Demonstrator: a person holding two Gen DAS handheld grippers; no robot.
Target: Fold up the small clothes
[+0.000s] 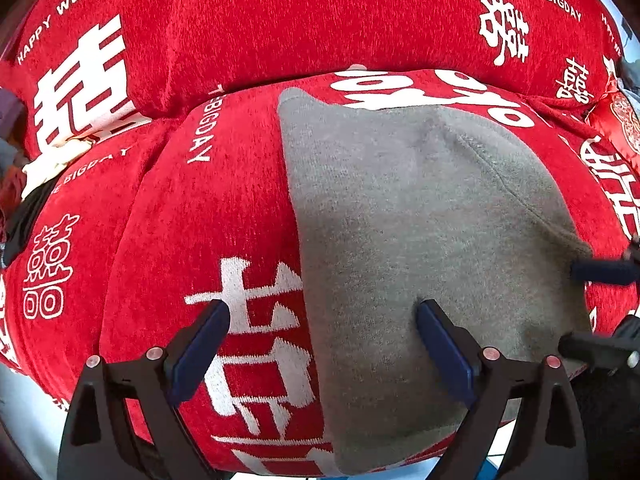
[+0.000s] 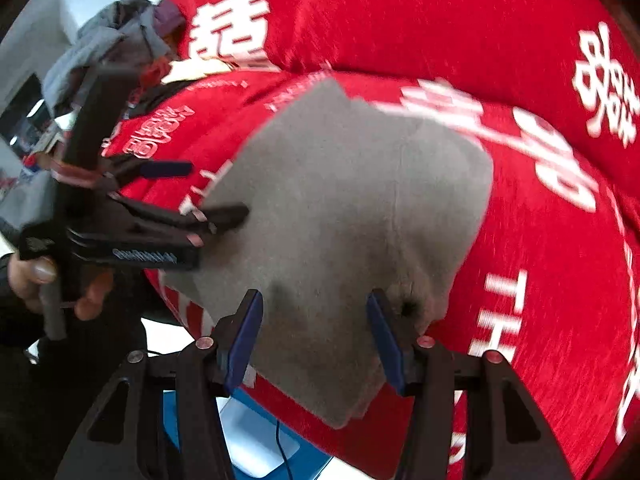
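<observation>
A small grey garment (image 1: 420,248) lies folded flat on a red sofa cushion (image 1: 192,220) with white lettering. My left gripper (image 1: 322,320) is open, its fingers wide apart over the garment's left edge, one over red cushion, one over grey cloth. My right gripper (image 2: 314,320) is open and hovers low over the garment's near part (image 2: 344,220). The left gripper shows in the right wrist view (image 2: 200,192), held by a hand, at the garment's left edge. The right gripper's fingertips (image 1: 600,272) show at the right edge of the left wrist view.
The red sofa backrest (image 1: 320,12) rises behind the cushion. A pile of other clothes (image 2: 108,40) lies at the sofa's far left. White floor and a blue-and-white thing (image 2: 256,440) lie below the cushion's front edge.
</observation>
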